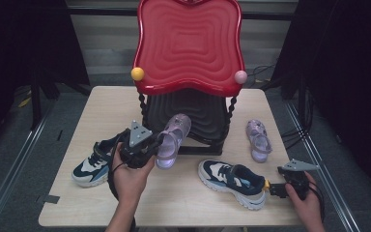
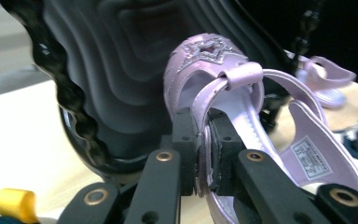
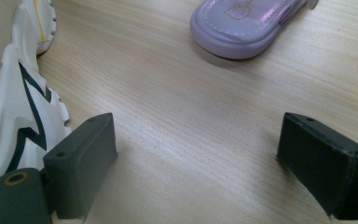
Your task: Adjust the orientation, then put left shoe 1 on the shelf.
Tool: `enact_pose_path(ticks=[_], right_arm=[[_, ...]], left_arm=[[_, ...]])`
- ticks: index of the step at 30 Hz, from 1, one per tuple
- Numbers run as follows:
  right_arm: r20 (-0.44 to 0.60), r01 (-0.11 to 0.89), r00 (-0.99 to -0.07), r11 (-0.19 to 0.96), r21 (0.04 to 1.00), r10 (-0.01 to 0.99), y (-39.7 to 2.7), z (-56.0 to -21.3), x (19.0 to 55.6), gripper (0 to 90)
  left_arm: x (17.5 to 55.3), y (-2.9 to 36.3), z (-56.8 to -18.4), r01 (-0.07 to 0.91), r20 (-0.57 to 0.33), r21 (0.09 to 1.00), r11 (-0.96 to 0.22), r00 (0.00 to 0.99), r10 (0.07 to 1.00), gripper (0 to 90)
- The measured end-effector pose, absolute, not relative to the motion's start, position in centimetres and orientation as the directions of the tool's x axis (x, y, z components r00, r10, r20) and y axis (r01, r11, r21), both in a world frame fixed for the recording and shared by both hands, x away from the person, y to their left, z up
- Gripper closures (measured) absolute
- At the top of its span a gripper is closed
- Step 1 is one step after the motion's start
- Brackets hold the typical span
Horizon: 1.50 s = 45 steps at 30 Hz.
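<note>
Two sneakers flank the work: one (image 1: pixel 92 164) left behind the left gripper (image 1: pixel 158 145), one (image 1: pixel 233 182) just beside the right gripper (image 1: pixel 270 187). Left jaws clamp the lilac sandal's (image 1: pixel 172 139) side, held off the table (image 1: pixel 183 203) right before the red shelf rack (image 1: pixel 188 46). Right jaws gape empty near the second sandal (image 1: pixel 258 139).

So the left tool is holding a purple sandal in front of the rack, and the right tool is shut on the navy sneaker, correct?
Not quite. The right tool is open, its jaws wide apart over bare table beside the navy sneaker, as the right gripper view shows. The left tool does hold the purple sandal.
</note>
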State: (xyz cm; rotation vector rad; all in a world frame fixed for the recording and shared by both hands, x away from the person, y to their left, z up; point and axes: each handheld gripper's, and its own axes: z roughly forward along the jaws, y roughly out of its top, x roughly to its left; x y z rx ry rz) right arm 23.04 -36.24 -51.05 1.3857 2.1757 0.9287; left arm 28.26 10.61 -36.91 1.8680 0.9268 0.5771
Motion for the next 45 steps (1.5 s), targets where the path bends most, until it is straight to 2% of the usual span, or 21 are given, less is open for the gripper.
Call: enact_pose_path(ticks=[15,24,45], right_arm=[[0.019,0.638,-0.431,0.290,0.714,0.902,-36.3,-51.1,23.1,10.8],[0.020,0.638,-0.431,0.289,0.714,0.902,-36.3,-51.1,23.1,10.8],[0.020,0.638,-0.432,0.289,0.714,0.902,-36.3,-51.1,23.1,10.8]], left_arm=[[29.1,8.8,-37.0,0.359,-0.006,0.910,-0.210,0.517,0.856,83.1],[30.1,8.1,-37.1,0.349,-0.059,0.930,-0.114,0.448,0.892,83.1],[32.6,6.2,-37.9,0.310,-0.075,0.950,-0.045,0.363,0.929,83.1]])
